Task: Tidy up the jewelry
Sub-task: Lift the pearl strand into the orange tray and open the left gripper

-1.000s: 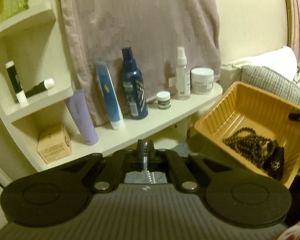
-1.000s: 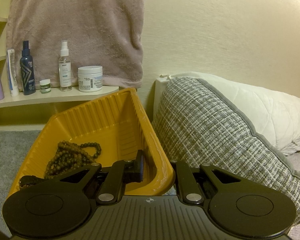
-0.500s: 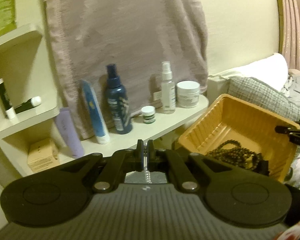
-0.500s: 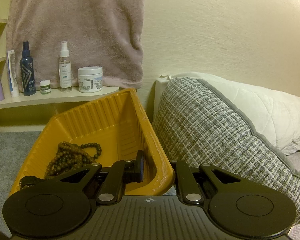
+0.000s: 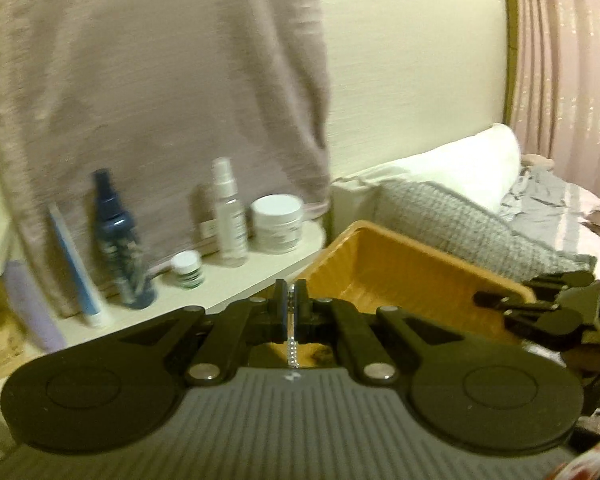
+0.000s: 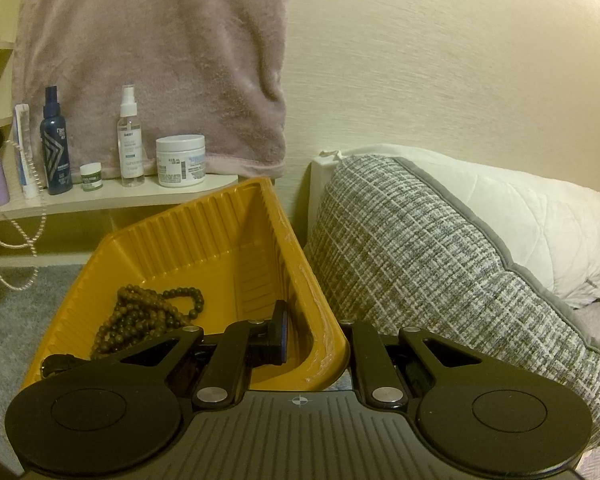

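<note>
My left gripper [image 5: 291, 296] is shut on a thin white pearl strand [image 5: 292, 344] that hangs down between its pads. In the right wrist view the same pearl strand [image 6: 20, 220] dangles in loops at the far left, in front of the shelf. A yellow ribbed tray [image 6: 200, 248] is held tilted. My right gripper [image 6: 316, 322] is shut on the tray's near corner rim, one finger inside and one outside. A dark brown bead necklace [image 6: 148, 316] lies in the tray. In the blurred left wrist view the tray [image 5: 400, 276] sits just beyond my left fingers, with the right gripper [image 5: 496, 307] at its right edge.
A cream shelf [image 6: 100, 200] carries a dark blue spray bottle [image 6: 54, 152], a clear spray bottle [image 6: 131, 144], a white jar [image 6: 181, 160] and a small green-labelled pot [image 6: 91, 176]. A mauve towel [image 6: 160, 60] hangs behind. A grey woven pillow [image 6: 440, 260] lies right of the tray, grey carpet [image 6: 20, 320] left.
My left gripper has swung right toward the tray with the pearl strand in it. The strand has come into the right wrist view from the left. The right gripper and tray have stayed put.
</note>
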